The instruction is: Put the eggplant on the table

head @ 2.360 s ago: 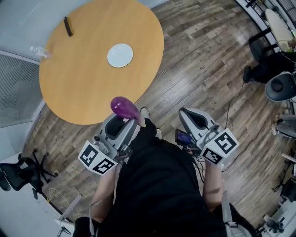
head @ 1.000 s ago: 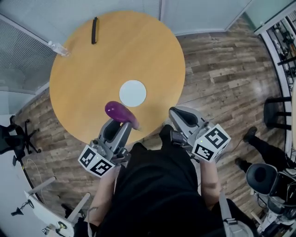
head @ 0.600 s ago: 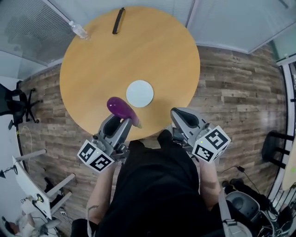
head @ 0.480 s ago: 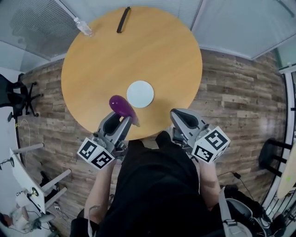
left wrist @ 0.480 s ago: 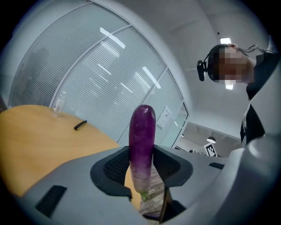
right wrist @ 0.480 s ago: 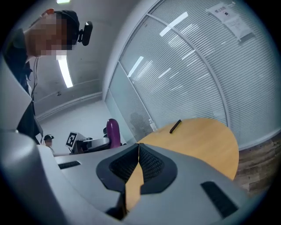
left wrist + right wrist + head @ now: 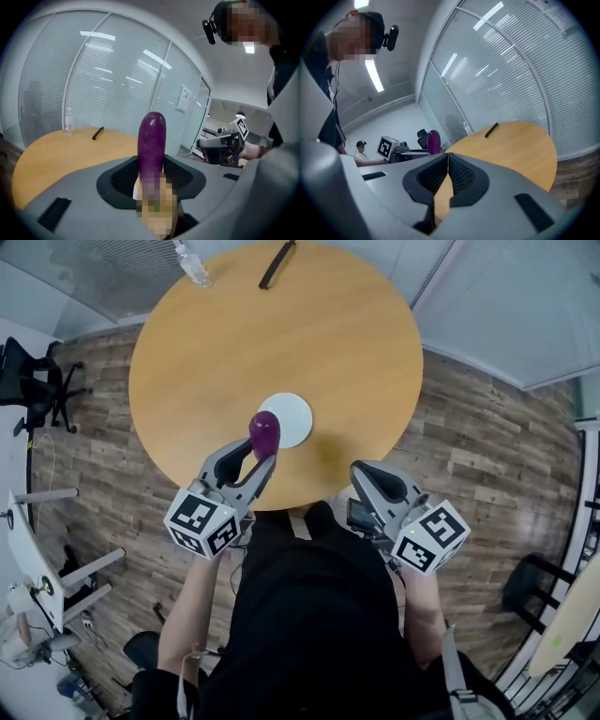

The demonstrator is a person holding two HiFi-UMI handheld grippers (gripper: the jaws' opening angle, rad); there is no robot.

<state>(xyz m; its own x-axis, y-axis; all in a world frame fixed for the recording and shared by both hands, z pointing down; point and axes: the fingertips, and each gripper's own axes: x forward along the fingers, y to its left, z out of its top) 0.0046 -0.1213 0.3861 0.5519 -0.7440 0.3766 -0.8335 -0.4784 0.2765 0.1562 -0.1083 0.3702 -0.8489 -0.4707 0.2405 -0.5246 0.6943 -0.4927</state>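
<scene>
The purple eggplant (image 7: 264,430) stands between the jaws of my left gripper (image 7: 253,451), which is shut on its stem end. It hangs over the near part of the round wooden table (image 7: 328,352), its tip beside a white disc (image 7: 292,418). In the left gripper view the eggplant (image 7: 151,140) points straight ahead from the left gripper (image 7: 151,174), over the table (image 7: 56,150). My right gripper (image 7: 364,474) is at the table's near edge, shut and empty. In the right gripper view the right gripper's (image 7: 447,158) pads meet at their tips, and the eggplant (image 7: 434,140) shows at the left.
A black bar (image 7: 278,263) and a clear bottle (image 7: 194,263) lie at the table's far edge. Office chairs (image 7: 37,381) stand on the wood floor at the left. Glass walls with blinds ring the far side.
The head view has swung round the table. My left gripper has carried the eggplant forward and down over the table's near part, next to the white disc. The right gripper stays near the table edge.
</scene>
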